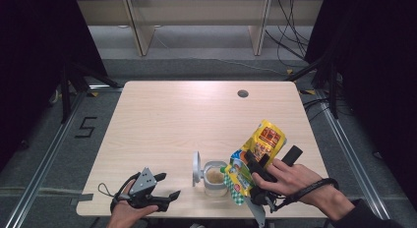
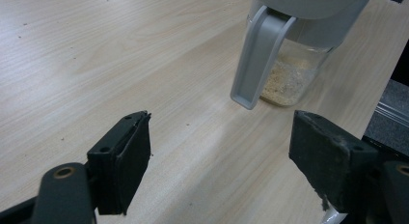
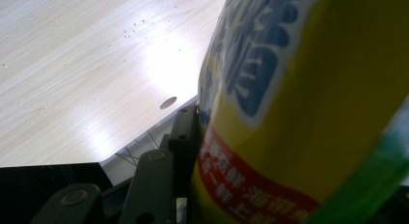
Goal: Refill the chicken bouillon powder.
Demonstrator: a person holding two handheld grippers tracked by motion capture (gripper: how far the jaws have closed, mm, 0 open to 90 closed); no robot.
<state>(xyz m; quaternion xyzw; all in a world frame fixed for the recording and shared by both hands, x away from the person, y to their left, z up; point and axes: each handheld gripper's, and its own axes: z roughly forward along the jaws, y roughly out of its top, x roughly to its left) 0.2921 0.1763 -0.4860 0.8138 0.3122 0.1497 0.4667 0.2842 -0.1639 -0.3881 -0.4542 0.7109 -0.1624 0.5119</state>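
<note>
Left gripper [image 1: 162,188] rests near the table's [image 1: 162,120] front edge, jaws wide apart, nothing between them. Just right of it stands the jar [image 1: 215,178], lid flipped up, a shallow layer of granules inside. Right gripper [image 1: 256,170] clamps the yellow bag [image 1: 255,154], tilted mouth-down over the jar. Step judged: pouring. Next: keep the mouth over the opening, steady the jar if it shifts.

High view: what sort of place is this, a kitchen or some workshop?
Probably a lab or recording studio, not a kitchen: a bare wooden table on grey carpet, metal floor rails, loose cables, dark curtained sides.
</note>
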